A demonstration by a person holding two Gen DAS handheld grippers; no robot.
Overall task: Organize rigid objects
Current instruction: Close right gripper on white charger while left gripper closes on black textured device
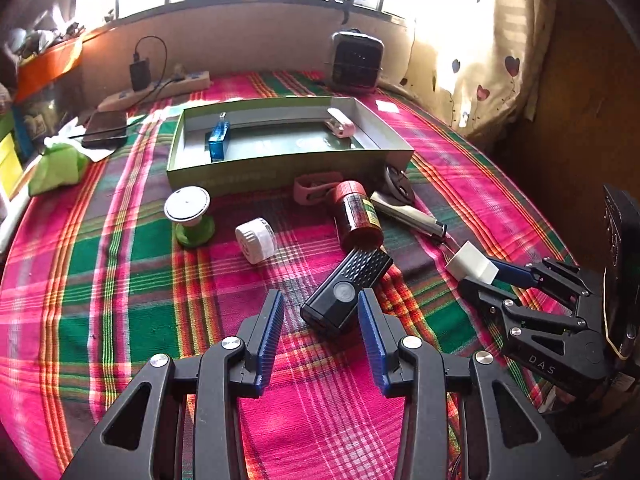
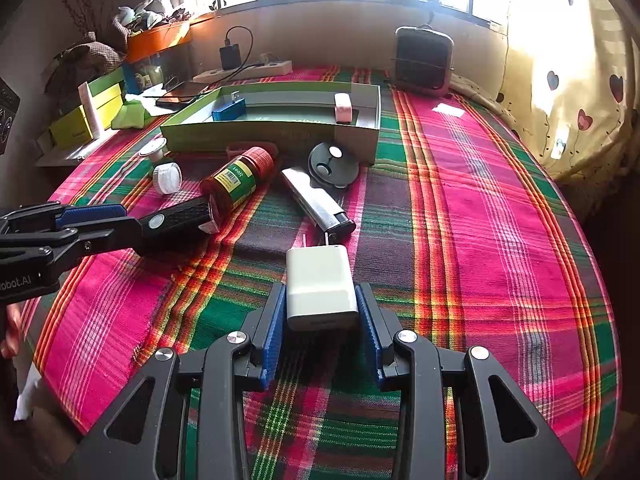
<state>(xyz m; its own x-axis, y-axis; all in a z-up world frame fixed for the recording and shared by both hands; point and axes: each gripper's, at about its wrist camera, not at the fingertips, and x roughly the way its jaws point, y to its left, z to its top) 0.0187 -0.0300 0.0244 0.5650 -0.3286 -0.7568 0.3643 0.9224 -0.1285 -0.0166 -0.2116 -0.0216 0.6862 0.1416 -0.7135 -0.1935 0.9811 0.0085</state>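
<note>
1. The green tray (image 1: 288, 178) sits mid-table on the plaid cloth (image 1: 120, 280); inside it lie a blue USB stick (image 1: 219, 142) and a pink case (image 1: 341, 123).
2. Nearer than the tray, the right gripper (image 2: 322, 312) grasps a white charger (image 2: 320, 284) between its blue pads, prongs pointing towards the tray.
3. The left gripper (image 1: 322, 312) hangs with jaws released, pads either side of a black flashlight's (image 1: 346, 292) near end, not visibly pressing it.
4. Between flashlight and tray lies a red-capped jar (image 1: 356, 216) on its side, touching the flashlight's far end.
5. A silver lighter (image 2: 316, 202) and a black round disc (image 2: 332, 164) rest just right of the jar, the disc by the tray wall.
6. A white cap (image 1: 256, 240) and a green-based spool (image 1: 190, 216) sit before the tray's left part.
</note>
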